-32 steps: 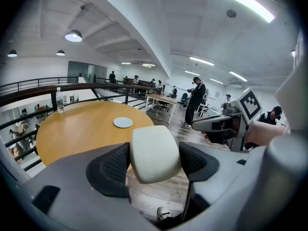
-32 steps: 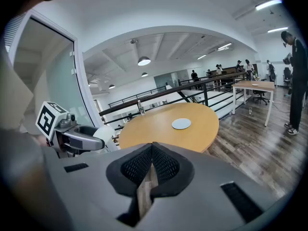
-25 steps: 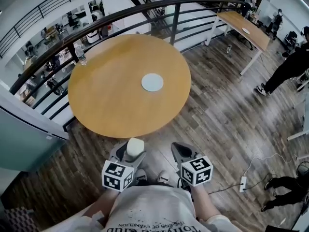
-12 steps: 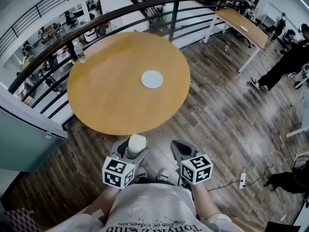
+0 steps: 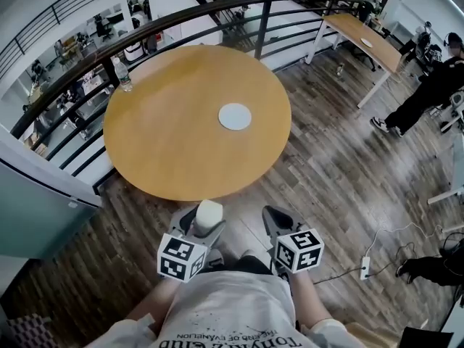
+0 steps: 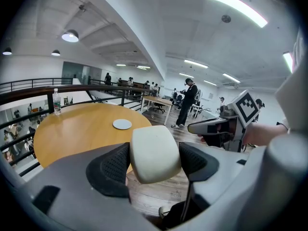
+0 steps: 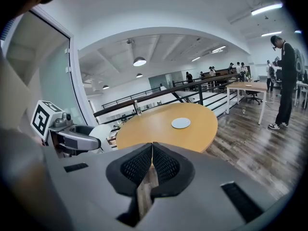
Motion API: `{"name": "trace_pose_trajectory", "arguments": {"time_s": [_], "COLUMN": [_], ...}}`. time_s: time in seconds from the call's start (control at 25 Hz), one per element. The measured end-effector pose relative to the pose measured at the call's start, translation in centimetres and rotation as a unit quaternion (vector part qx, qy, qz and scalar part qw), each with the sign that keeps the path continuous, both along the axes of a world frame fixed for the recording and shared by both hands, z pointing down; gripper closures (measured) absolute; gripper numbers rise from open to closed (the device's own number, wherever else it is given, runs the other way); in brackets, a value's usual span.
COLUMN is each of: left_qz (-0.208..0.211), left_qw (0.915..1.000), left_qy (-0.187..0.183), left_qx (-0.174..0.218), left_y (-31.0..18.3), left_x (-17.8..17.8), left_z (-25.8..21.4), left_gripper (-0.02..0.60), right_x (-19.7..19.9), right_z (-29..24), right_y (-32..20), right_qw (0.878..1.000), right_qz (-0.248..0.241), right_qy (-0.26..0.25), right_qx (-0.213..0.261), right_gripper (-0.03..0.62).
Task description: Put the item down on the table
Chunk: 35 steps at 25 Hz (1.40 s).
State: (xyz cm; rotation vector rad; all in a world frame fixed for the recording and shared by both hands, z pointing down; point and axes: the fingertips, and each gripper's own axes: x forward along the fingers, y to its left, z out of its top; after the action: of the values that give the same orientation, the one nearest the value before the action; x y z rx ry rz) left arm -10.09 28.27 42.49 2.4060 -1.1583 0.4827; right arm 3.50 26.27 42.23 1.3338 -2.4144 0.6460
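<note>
A cream-white rounded item (image 6: 154,153) sits clamped between the black pads of my left gripper (image 6: 155,161). In the head view the same item (image 5: 206,214) pokes up from the left gripper (image 5: 197,232), held over the wooden floor just short of the round wooden table (image 5: 181,143). My right gripper (image 5: 279,227) hangs beside it, also short of the table. Its jaws are shut with nothing between them (image 7: 152,163).
A flat white disc (image 5: 235,116) lies on the table, right of centre. A clear bottle (image 5: 121,77) stands at the table's far left edge by the dark railing (image 5: 181,20). A second table (image 5: 366,42) and a person (image 5: 428,93) are to the right.
The view has shifted slightly, so the table and disc sit a little further right. Both grippers hold nearly the same pose, with the item still in the left one.
</note>
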Motion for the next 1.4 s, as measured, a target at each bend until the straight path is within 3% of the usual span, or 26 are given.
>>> {"name": "trace_pose_trajectory", "arguments": {"time_s": [0.28, 0.56, 1.4], "left_qz": [0.008, 0.008, -0.04], "left_qw": [1.0, 0.9999, 0.9989], "left_qy": [0.003, -0.001, -0.015], "left_qx": [-0.004, -0.01, -0.019], "left_y": [-0.7, -4.7, -25.6], "left_x": [-1.3, -0.7, 4.3], "left_z": [0.5, 1.2, 0.3], "left_gripper": [0.247, 0.247, 0.247], "right_x": [-1.1, 0.3, 3.8], "right_z": [0.9, 2.2, 1.1], "right_y": [-0.2, -4.2, -27.1], "right_qw": [1.0, 0.999, 0.999], "right_qz": [0.016, 0.029, -0.044], "right_qy": [-0.004, -0.01, -0.013], "right_qx": [-0.009, -0.016, -0.015], "right_gripper": [0.568, 0.568, 0.568]}}
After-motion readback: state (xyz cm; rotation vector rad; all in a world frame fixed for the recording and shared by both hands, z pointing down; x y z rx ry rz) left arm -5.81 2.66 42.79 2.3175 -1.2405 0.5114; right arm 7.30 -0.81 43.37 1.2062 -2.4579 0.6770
